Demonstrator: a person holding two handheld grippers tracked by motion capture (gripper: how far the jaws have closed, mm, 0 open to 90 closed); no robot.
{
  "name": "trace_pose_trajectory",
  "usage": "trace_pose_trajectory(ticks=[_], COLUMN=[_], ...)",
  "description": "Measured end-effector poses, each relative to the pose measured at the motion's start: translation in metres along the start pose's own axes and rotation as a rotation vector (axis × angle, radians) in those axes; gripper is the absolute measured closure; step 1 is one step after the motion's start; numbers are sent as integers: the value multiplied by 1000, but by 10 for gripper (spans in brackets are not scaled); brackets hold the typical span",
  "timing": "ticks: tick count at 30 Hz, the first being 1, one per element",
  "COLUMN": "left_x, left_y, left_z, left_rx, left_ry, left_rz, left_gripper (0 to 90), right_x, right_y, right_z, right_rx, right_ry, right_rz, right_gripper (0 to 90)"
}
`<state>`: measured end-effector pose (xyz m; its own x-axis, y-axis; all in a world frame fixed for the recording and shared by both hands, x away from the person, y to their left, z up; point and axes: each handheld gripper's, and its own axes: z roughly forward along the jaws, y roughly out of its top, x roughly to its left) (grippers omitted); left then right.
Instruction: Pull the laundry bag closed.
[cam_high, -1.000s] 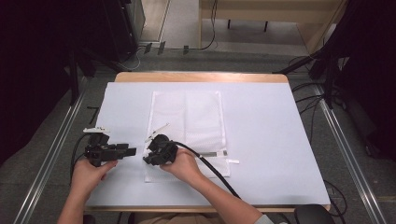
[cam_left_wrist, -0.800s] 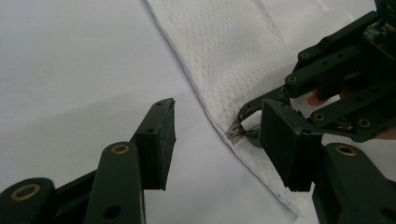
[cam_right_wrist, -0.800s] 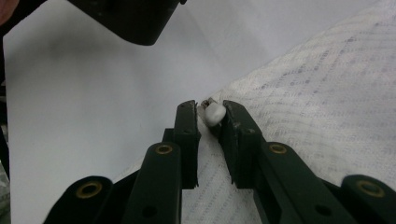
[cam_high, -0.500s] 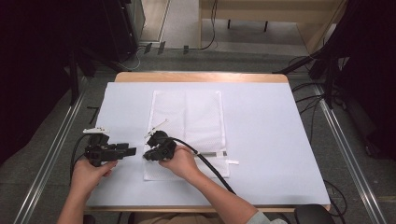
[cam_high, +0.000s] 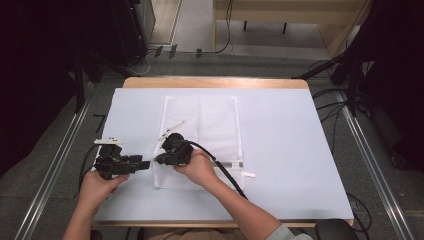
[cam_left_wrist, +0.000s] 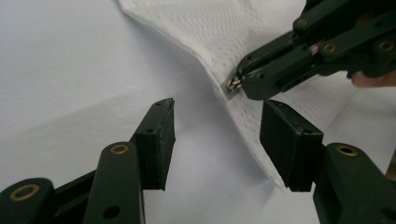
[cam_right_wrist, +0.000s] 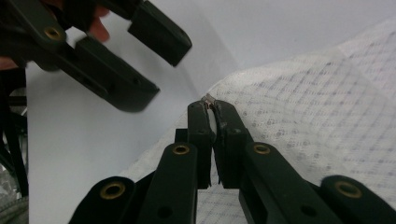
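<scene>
A white mesh bag lies flat in the middle of the white-covered table. My right gripper is at the bag's left edge, shut on a small metal zipper pull, and it lifts that edge a little. In the right gripper view, its jaws pinch the pull at their tips, with the mesh to the right. My left gripper is open just left of the bag. Its jaws straddle the raised mesh edge right below the right gripper's tips.
A thin white strip lies on the bag's left part, and a small white tag is near its lower right corner. The right gripper's cable trails across the bag's lower edge. The wooden table edge runs along the far side.
Both hands stay nearly where they were. The right gripper has shifted slightly along the bag's left edge, still close to the left gripper.
</scene>
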<state>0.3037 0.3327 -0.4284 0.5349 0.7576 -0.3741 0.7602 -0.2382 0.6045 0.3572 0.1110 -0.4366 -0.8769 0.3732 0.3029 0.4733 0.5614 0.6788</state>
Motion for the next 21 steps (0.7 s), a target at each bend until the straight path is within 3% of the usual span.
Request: trace_pose_trajectory(ticks=[10,12,21], left_x=[-9,-13,-15], left_y=[5,6,10], left_z=[16,20,28], left_rx=[53,65,117], left_ry=[-21,-34,-54], left_rz=[37,72,108], left_gripper=[462,528,705], right_x=[3,5,5], right_y=[4,6,3], right_z=[-14,-17,-19], right_rx=[-36,-31,-4], right_ry=[30,45,85], right_rz=[-10,-24,-45], right_gripper=[878,878,877])
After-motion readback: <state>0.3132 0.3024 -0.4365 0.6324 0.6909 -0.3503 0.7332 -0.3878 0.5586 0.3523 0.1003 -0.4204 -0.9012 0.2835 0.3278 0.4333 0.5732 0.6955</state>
